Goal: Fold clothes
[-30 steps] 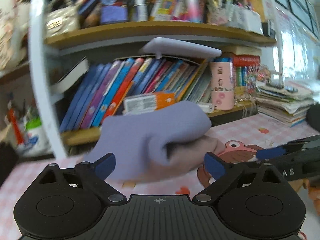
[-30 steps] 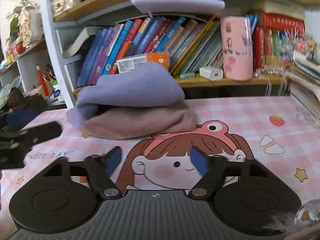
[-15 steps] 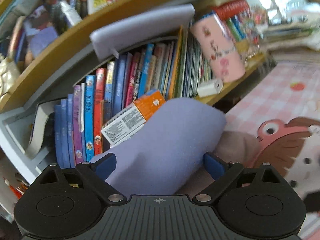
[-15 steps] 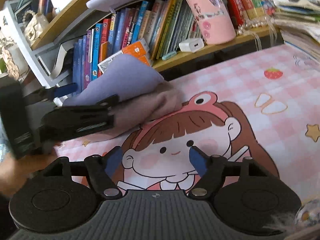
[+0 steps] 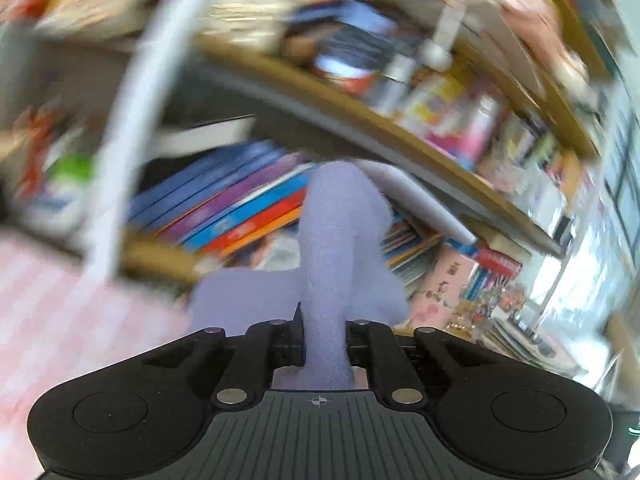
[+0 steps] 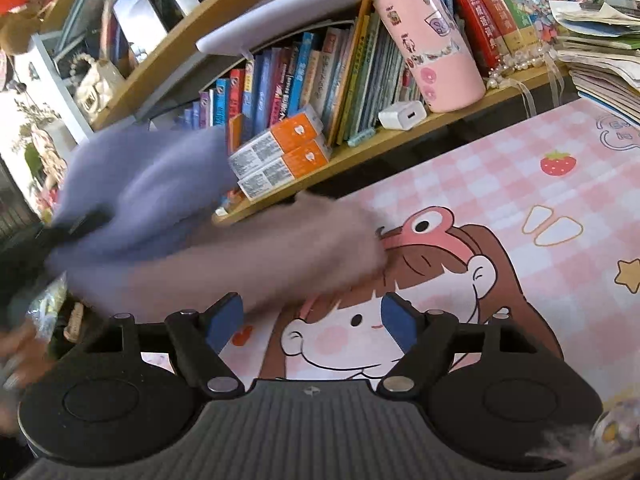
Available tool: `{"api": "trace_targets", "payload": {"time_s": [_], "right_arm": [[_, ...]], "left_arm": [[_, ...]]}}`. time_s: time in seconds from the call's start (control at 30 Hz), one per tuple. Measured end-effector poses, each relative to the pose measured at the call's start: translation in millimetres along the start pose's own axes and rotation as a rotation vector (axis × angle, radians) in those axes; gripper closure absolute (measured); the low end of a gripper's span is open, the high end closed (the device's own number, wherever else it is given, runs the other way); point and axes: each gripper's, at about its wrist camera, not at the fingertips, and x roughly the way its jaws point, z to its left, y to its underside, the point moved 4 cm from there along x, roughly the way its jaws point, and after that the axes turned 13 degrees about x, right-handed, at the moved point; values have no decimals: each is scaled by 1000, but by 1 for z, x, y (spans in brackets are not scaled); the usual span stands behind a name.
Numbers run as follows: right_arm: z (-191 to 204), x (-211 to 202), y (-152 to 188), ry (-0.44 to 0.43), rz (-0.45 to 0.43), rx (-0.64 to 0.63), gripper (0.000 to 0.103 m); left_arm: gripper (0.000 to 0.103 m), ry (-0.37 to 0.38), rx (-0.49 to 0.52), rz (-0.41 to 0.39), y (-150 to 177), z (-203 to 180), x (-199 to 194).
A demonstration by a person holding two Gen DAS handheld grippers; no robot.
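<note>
Daylight, bright, no lamp visible. Left wrist view: heavy motion smear across nearly the whole frame; shelf (image 5: pixel 400 136) and books (image 5: pixel 240 212) streak into bands, worst at upper left. Only the gripper body at the bottom and the lilac cloth (image 5: pixel 340 248) at centre stay fairly sharp. Window (image 5: pixel 592 264) at right edge blown out white.

Right wrist view: mostly sharp; cup (image 6: pixel 432 40) and mat (image 6: pixel 500 184) crisp. Cloth (image 6: pixel 152 184) at left blurred, a hand (image 6: pixel 20 360) at lower left too. Upper left corner overexposed. Shadows soft under the shelf. Fisheye bends shelf lines; dark corners on both.
</note>
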Motion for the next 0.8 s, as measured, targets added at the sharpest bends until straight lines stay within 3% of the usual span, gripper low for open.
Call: {"api": "trace_targets", "payload": {"time_s": [0.1, 0.2, 0.33, 0.4, 0.5, 0.57, 0.63, 0.8], "right_arm": [[4, 3, 3, -5, 26, -8, 28], [11, 9, 12, -11, 80, -40, 27], [29, 16, 30, -39, 163, -95, 27], [43, 18, 41, -66, 200, -133, 27], [62, 22, 54, -91, 232, -184, 31], [71, 25, 60, -85, 232, -203, 51], [75, 28, 64, -71, 229, -207, 60], [71, 36, 53, -48, 198, -191, 62]], "left_arm": [[79, -154, 2, 142, 30, 44, -50], [63, -289, 25, 218, 49, 69, -93], [39, -388, 193, 175, 39, 57, -130], [32, -427, 302, 127, 32, 44, -143], [18, -409, 497, 74, 21, 15, -140], [16, -375, 623, 62, 15, -4, -132], [16, -357, 646, 104, 19, -4, -116], [16, -335, 657, 223, 30, 7, -73]]}}
